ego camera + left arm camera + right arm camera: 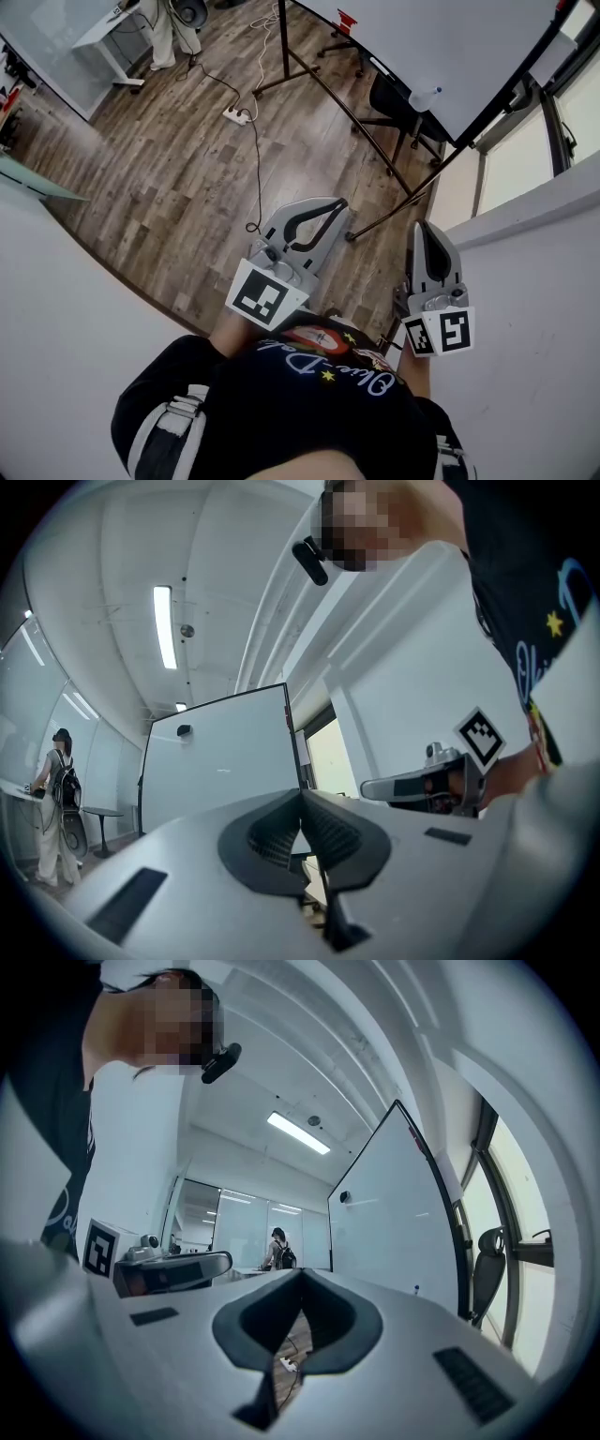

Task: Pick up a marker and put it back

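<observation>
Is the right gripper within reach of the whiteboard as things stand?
Probably not yet: the right gripper, shut and empty, is held close to the body, and a stretch of wooden floor separates it from the whiteboard.

shirt (281,412): black, light-blue script, yellow stars, red-and-white emblem
straps (178,417): grey-white, one over each shoulder
left tongs (336,206): grey shell, black pads, black-and-white marker cube
right tongs (422,230): same build

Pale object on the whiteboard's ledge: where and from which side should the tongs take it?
Probably around its middle, coming from the open floor side: the pale object rests on the ledge at the foot of the whiteboard, whose face blocks the far side. Too small here to tell its exact shape.
</observation>
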The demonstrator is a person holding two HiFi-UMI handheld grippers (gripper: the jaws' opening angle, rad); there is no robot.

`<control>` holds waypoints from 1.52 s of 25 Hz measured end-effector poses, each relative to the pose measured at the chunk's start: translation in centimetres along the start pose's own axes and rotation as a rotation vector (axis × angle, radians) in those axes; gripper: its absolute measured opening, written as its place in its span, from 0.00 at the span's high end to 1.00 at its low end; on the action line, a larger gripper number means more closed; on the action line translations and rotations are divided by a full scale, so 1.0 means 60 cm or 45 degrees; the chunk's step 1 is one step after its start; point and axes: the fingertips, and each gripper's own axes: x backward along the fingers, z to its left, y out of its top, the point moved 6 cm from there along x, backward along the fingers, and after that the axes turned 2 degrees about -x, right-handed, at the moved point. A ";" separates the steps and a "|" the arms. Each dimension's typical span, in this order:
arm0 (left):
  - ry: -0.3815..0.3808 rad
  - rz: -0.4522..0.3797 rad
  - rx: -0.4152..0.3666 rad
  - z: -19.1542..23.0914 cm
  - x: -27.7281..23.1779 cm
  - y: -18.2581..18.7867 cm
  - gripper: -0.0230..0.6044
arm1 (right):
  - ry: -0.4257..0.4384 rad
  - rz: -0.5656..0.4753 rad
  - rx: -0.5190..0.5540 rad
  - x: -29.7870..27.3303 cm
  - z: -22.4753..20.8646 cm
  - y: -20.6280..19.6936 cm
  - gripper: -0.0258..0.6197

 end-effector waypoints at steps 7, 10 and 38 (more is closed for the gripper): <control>-0.005 0.007 -0.055 0.033 0.028 -0.006 0.96 | 0.000 0.003 0.000 -0.029 0.024 -0.008 0.96; 0.014 0.015 -0.038 0.046 0.035 -0.011 0.96 | 0.010 0.007 -0.011 -0.039 0.032 -0.012 0.96; 0.077 0.064 -0.161 0.228 -0.098 -0.072 0.96 | 0.015 -0.021 -0.044 -0.263 -0.093 -0.049 0.96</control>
